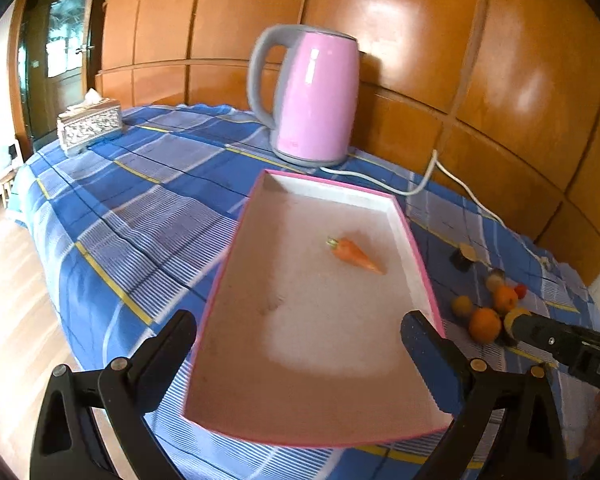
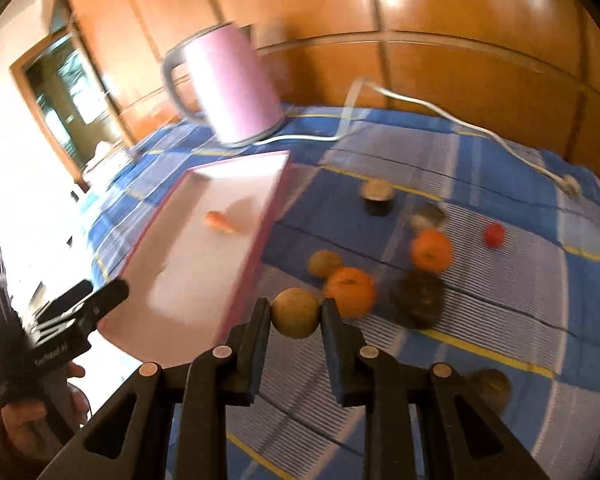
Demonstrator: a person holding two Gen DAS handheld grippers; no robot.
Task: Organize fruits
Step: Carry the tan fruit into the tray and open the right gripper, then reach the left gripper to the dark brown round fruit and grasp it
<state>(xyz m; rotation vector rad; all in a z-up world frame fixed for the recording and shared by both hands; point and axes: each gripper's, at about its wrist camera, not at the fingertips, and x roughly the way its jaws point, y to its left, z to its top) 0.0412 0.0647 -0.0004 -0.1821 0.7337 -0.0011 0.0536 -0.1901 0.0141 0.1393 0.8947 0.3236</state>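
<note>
A small round yellow-brown fruit (image 2: 295,318) is pinched between the two fingers of the right gripper (image 2: 295,316), held above the blue checked cloth (image 2: 500,280) just off the long pink edge of the tray (image 2: 256,256). From that fruit, an orange (image 2: 352,290) lies close at about two o'clock, a dull green-brown fruit (image 2: 325,263) at one o'clock, a second orange (image 2: 431,251) farther out at two o'clock, and a dark round piece (image 2: 418,300) at three o'clock; a small red fruit (image 2: 494,235) sits well beyond them. The pink-rimmed tray (image 1: 418,256) holds one carrot (image 1: 354,255), lying toward the far right of its floor. The left gripper (image 1: 298,338) hangs over the tray's near end with its fingers spread wide and nothing between them. At twelve o'clock past the tray stands a pink kettle (image 1: 314,96), its white cord (image 1: 452,184) trailing to the right, and a tissue box (image 1: 89,124) rests at ten o'clock.
</note>
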